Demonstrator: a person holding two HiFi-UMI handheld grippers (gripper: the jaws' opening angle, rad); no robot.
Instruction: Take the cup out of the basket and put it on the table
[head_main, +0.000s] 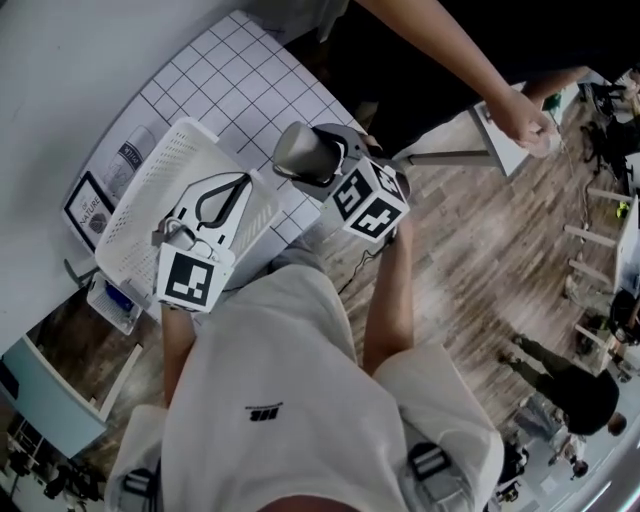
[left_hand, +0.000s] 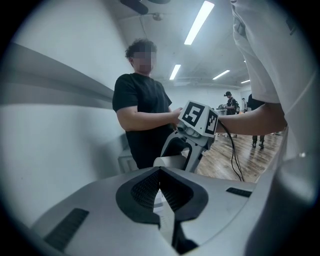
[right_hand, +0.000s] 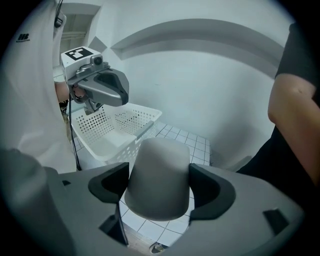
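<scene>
A grey cup (head_main: 298, 150) hangs above the gridded white table (head_main: 240, 70), just right of the white perforated basket (head_main: 140, 200). My right gripper (head_main: 312, 162) is shut on it. In the right gripper view the cup (right_hand: 159, 177) fills the gap between both dark pads, its wide end toward the camera, with the basket (right_hand: 115, 132) behind and to the left. My left gripper (head_main: 238, 183) hovers over the basket's middle, its tips together and holding nothing. In the left gripper view its pads (left_hand: 145, 192) meet, and the right gripper's marker cube (left_hand: 199, 118) shows beyond.
A person in a black shirt (left_hand: 142, 112) stands close at the table's far side, one arm (head_main: 450, 60) reaching over it. A framed sign (head_main: 90, 208) and papers lie left of the basket. Wooden floor (head_main: 480, 250) lies to the right, with another person (head_main: 580, 395) farther off.
</scene>
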